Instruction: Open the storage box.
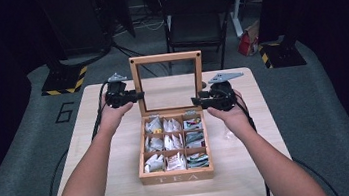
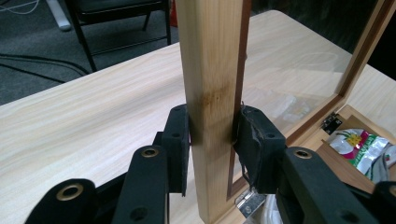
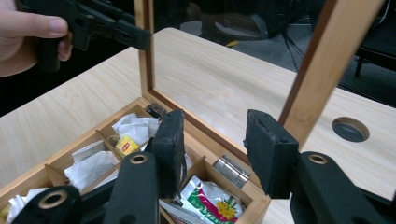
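Lid [image 1: 165, 59] standing upright over the tea box [image 1: 177, 176], a glass pane in a wooden frame, hinged along the box's far edge at the middle of the table [image 1: 252, 169]. Its left upright runs vertically, and the left gripper [image 2: 212, 135] has its jaws clamped squarely on that post, one pad on each face, low down near the hinge. That's the hand in control of the lid.

Over on the other side, the right gripper [image 3: 212, 154] sits with its jaws apart and nothing between them; the lid's right upright rises just beyond and to the right of the right-hand pad, close but not touching. In the high view the right gripper [image 1: 208, 100] hangs beside that frame edge, above the back row of compartments.

Tea bags [image 1: 173, 146] fill the nine compartments below. Any swing of the lid, I'd say, turns about that far hinge line, with the left gripper [image 1: 134, 97] driving.
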The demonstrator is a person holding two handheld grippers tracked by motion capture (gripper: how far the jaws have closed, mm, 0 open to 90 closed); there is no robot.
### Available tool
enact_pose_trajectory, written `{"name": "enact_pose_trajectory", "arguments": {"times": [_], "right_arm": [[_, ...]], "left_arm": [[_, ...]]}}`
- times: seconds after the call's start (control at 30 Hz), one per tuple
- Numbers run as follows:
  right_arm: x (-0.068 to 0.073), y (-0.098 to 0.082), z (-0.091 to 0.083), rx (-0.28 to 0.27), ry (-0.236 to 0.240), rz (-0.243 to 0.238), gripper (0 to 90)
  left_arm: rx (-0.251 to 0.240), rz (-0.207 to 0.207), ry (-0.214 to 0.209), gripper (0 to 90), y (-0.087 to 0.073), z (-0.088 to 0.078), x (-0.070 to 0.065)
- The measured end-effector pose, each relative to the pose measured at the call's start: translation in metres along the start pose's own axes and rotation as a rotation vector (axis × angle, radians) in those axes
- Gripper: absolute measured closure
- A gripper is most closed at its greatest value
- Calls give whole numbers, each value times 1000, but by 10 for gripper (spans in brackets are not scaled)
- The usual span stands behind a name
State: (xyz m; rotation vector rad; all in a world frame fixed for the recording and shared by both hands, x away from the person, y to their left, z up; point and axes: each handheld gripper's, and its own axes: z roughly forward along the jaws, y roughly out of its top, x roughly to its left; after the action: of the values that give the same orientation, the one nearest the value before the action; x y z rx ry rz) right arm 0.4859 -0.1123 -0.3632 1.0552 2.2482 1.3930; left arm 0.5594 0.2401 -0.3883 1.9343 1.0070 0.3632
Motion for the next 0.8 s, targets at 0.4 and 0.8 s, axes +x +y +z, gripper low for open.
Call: {"name": "enact_pose_trajectory", "arguments": {"times": [0.4,0.8], "right_arm": [[6,0,1,4,18,-17,570],[13,-9,-3,20,22,-23,565]], "left_arm": [[5,1,-2,649,1,0,0],[3,-2,-20,566,-7,-26,2]]}}
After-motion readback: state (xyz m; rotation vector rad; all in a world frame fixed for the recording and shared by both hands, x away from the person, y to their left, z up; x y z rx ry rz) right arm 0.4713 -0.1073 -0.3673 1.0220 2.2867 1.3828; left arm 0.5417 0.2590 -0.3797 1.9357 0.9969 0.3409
